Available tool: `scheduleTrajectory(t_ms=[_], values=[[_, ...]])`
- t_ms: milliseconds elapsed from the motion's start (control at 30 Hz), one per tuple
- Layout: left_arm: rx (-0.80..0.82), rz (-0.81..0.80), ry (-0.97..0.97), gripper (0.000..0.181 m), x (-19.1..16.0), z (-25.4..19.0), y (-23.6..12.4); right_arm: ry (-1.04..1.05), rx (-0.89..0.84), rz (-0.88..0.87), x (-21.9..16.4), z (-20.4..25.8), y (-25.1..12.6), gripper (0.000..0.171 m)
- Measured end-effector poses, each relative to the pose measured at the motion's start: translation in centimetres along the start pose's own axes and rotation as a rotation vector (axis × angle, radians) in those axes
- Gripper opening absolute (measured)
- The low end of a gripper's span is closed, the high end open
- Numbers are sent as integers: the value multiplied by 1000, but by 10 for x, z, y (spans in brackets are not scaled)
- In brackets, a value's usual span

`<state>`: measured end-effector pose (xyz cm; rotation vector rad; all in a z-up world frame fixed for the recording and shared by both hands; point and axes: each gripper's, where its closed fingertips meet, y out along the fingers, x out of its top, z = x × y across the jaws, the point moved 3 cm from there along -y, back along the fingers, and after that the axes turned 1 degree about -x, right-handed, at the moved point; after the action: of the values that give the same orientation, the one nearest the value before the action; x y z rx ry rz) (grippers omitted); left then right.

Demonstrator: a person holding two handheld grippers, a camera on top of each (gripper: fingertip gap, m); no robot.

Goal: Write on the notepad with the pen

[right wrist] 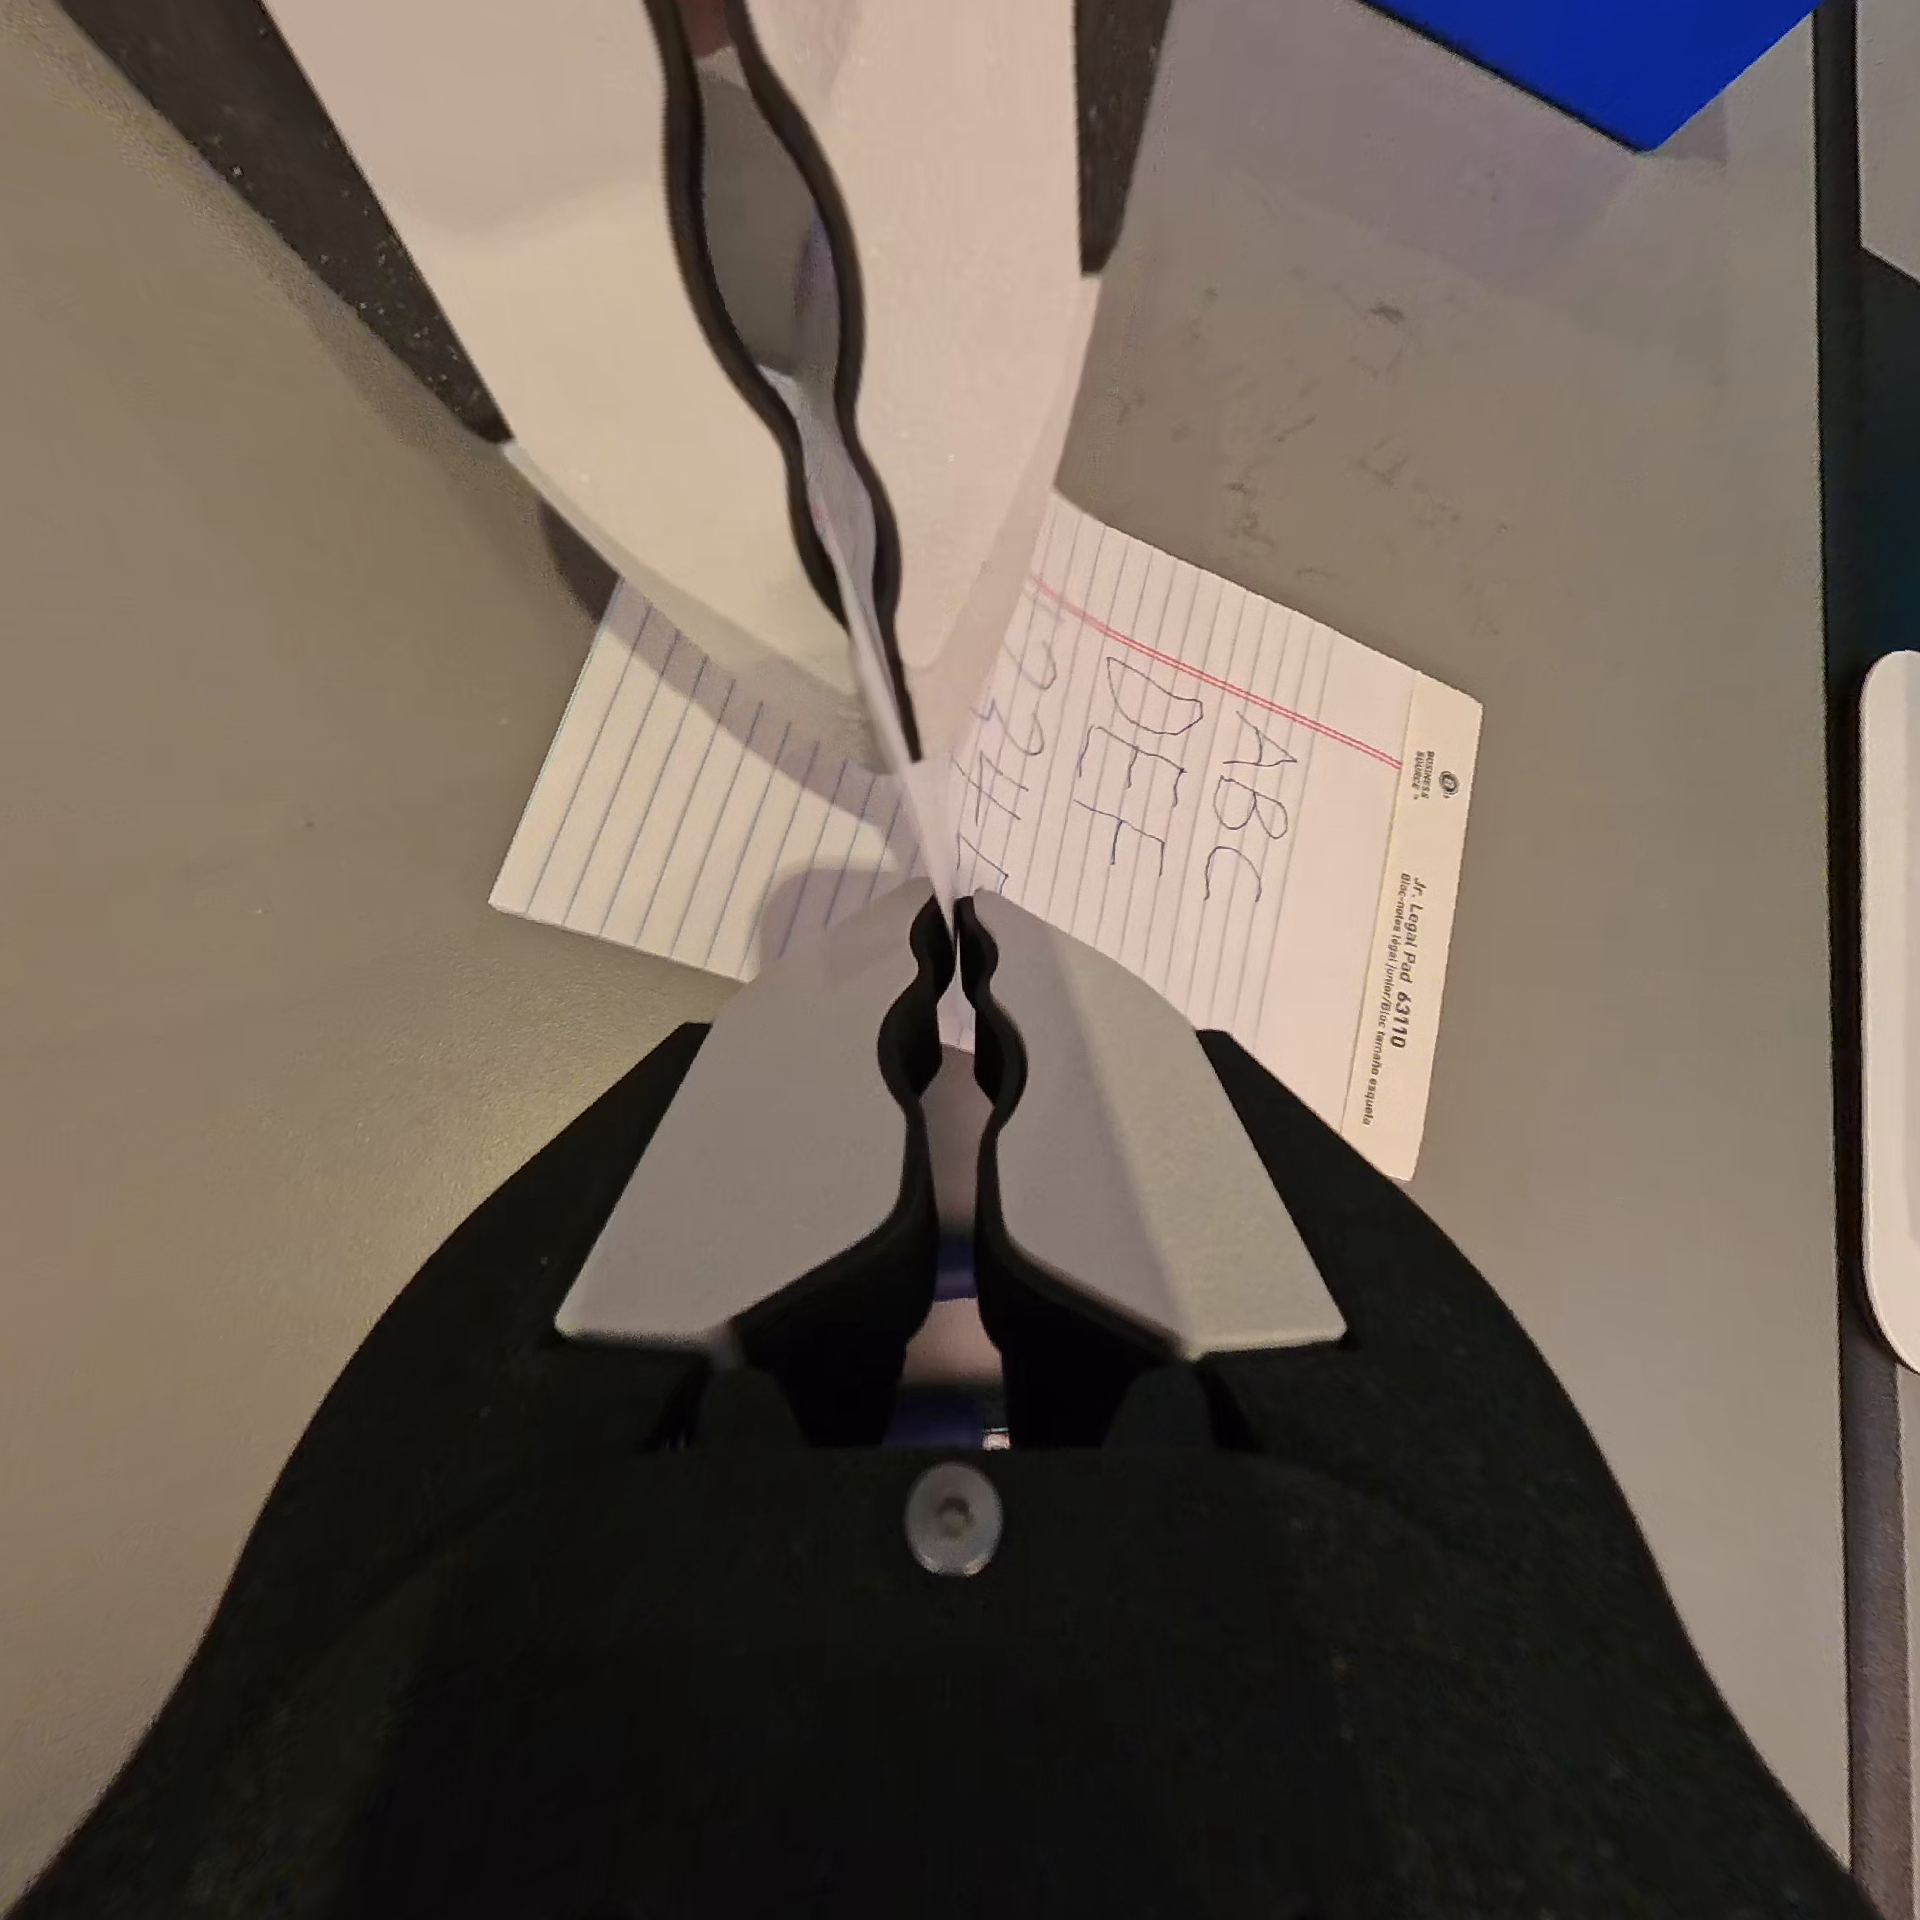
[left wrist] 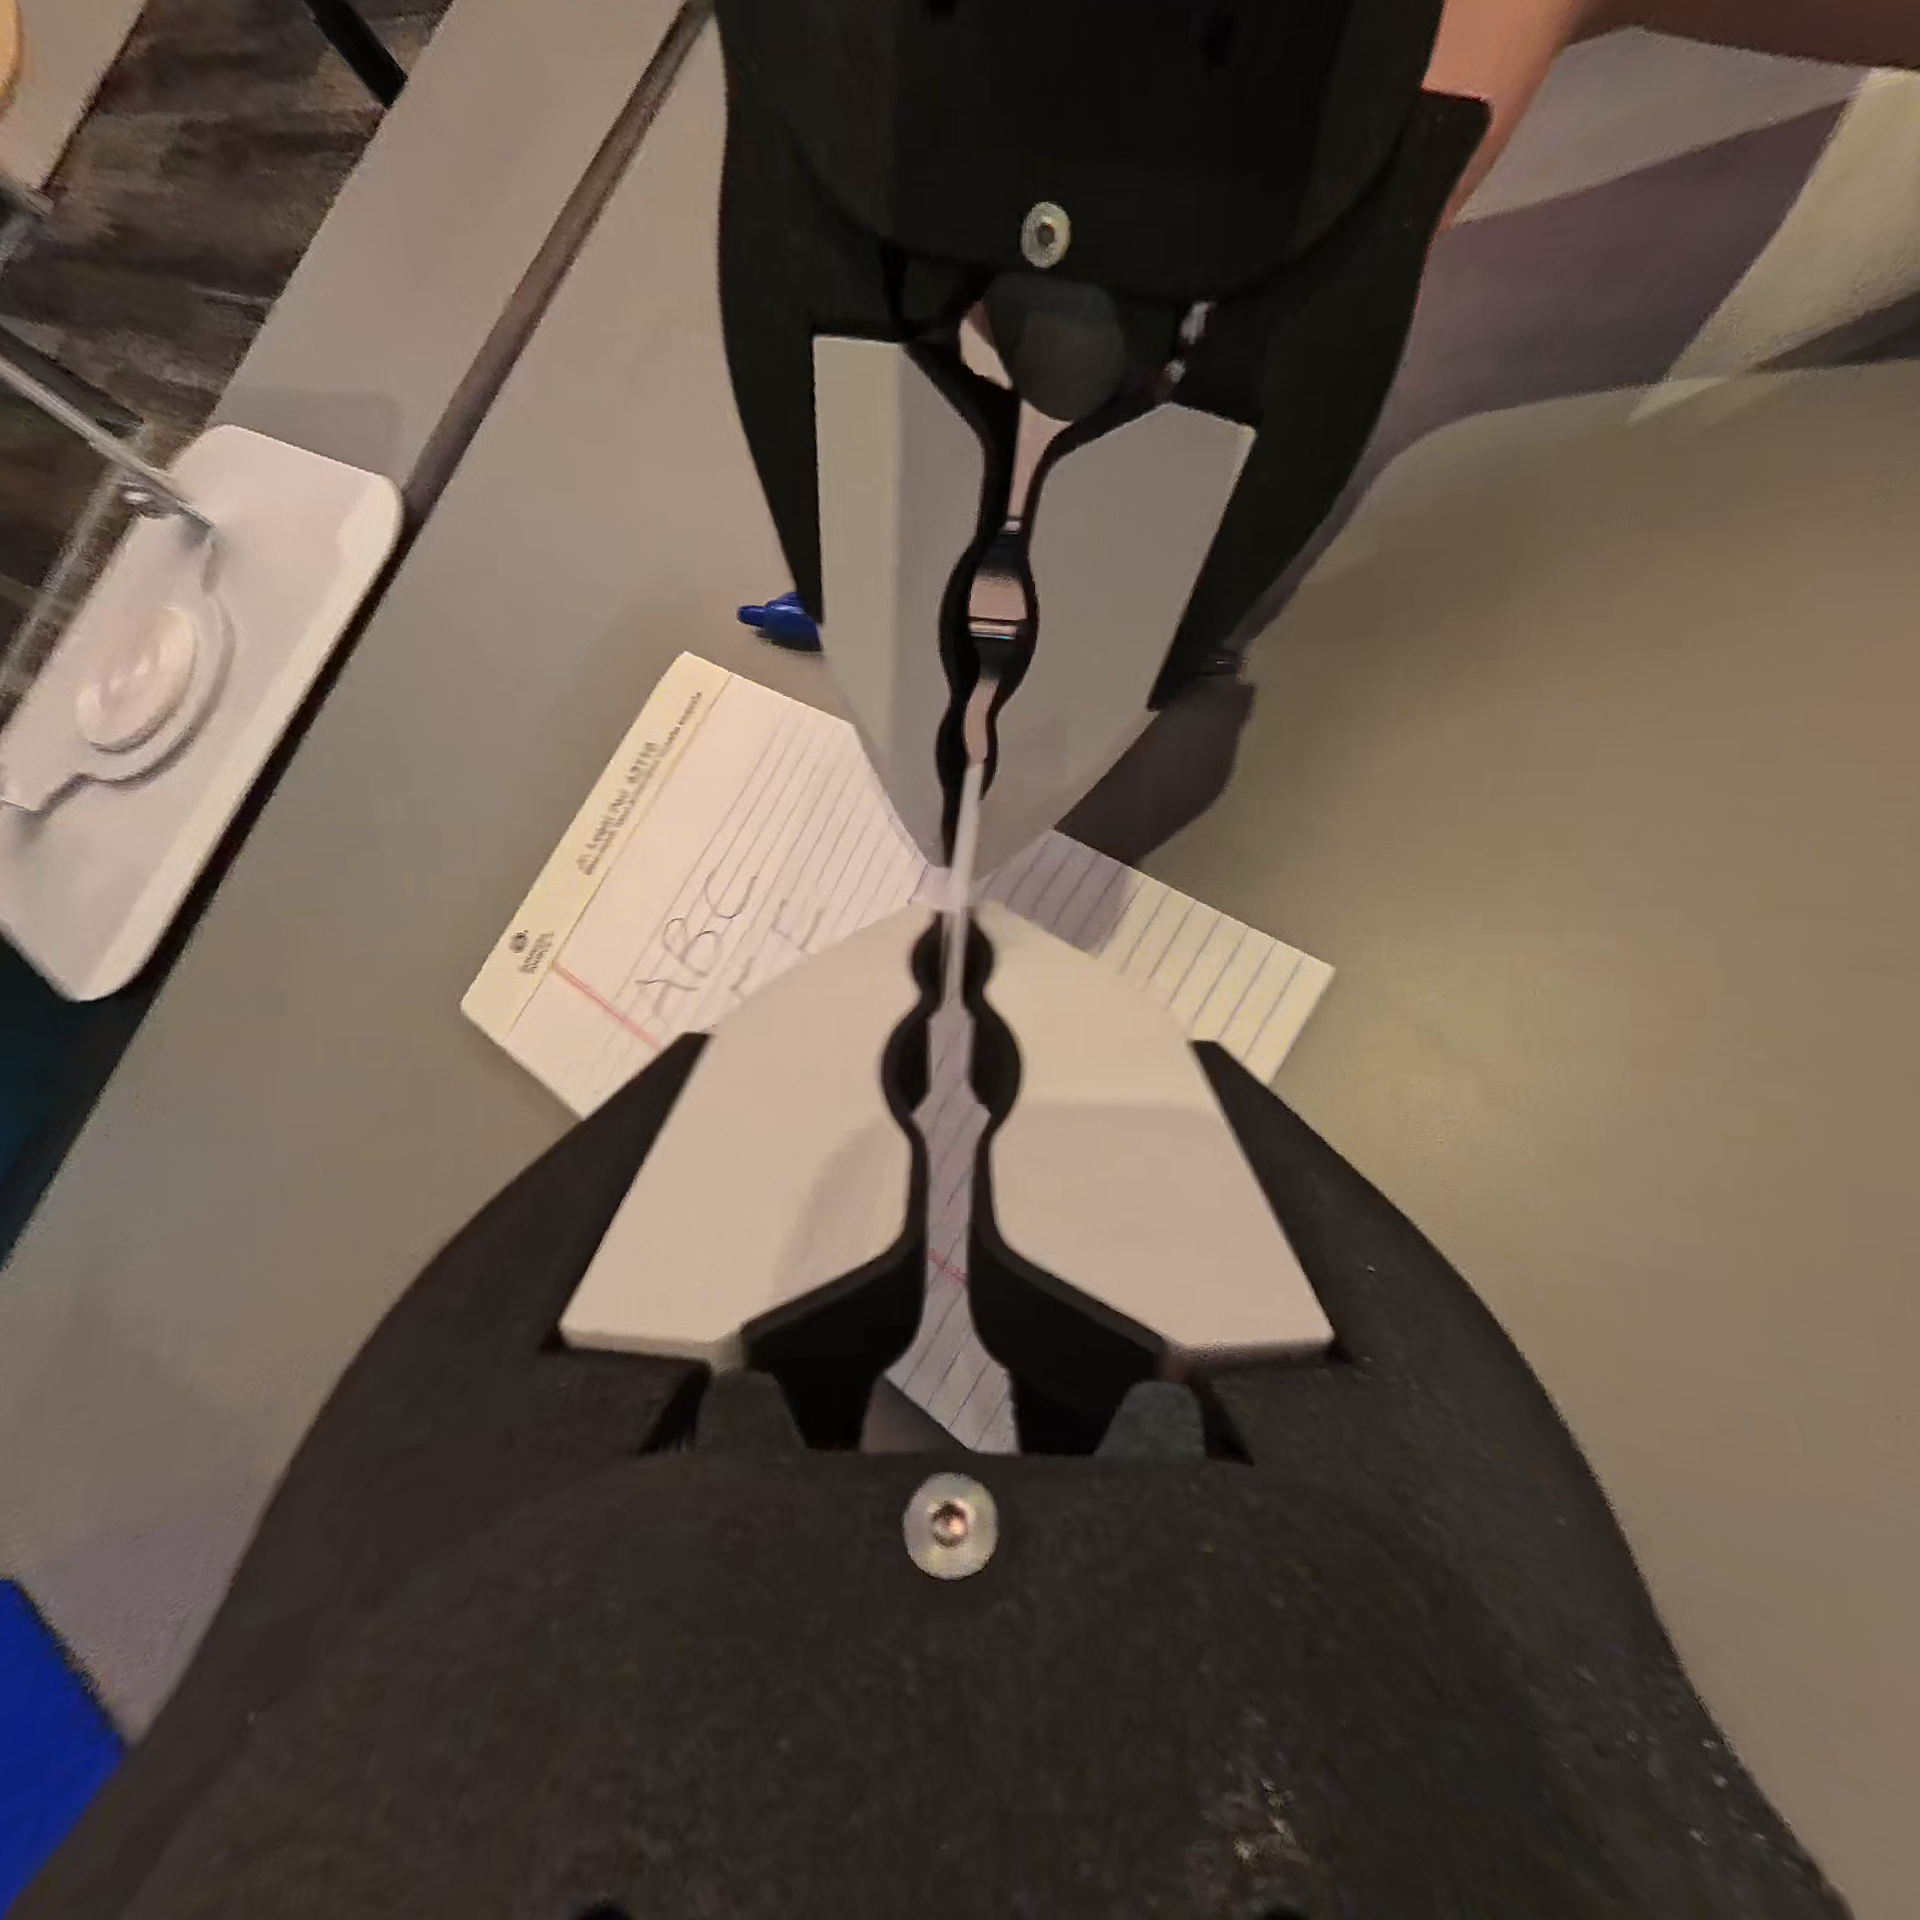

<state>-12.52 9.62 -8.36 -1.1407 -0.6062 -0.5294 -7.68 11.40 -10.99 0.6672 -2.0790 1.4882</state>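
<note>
A lined notepad (left wrist: 727,831) with several handwritten rows lies on the grey table; the right wrist view shows it too (right wrist: 1195,831). My right gripper (right wrist: 954,909) is shut, and a blue pen barrel (right wrist: 951,1273) shows deep between its fingers. Its tips sit over the third written row. My left gripper (left wrist: 951,925) faces it tip to tip over the pad and is shut. A thin white strip (left wrist: 966,831), like paper seen edge on, runs between both pairs of tips. The pen tip is hidden. A blue cap (left wrist: 774,613) lies beyond the pad.
A white tray (left wrist: 208,675) with a clear fitting sits at the table's left edge, and it also shows in the right wrist view (right wrist: 1891,987). A blue object (right wrist: 1621,62) lies near the left gripper. The table edge (left wrist: 520,260) drops to dark carpet. Both grippers' tips are close together, under 4 cm apart.
</note>
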Motion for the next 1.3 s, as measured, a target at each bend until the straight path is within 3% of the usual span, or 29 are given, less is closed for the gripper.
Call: scheduleTrajectory(t_ms=[133, 233, 367, 500, 700, 1300], values=[[-70, -19, -92, 0, -3, 1, 3, 36, 28, 19, -10, -2, -8, 9], [-75, -44, -116, 0, -6, 3, 1, 177, 23, -30, -16, -16, -26, 11], [-81, -63, -128, 0, -8, 3, 1, 382, -184, -63, -26, -61, -31, 6], [-94, -47, -139, 0, -11, 5, 4, 443, -223, 5, -37, -86, -8, 0], [-93, 0, -91, 0, -12, 1, 10, 486, -146, 33, -48, -96, 17, 0], [-3, -69, -176, 0, 0, 21, -8, 429, -96, 131, -50, -99, 18, 0]])
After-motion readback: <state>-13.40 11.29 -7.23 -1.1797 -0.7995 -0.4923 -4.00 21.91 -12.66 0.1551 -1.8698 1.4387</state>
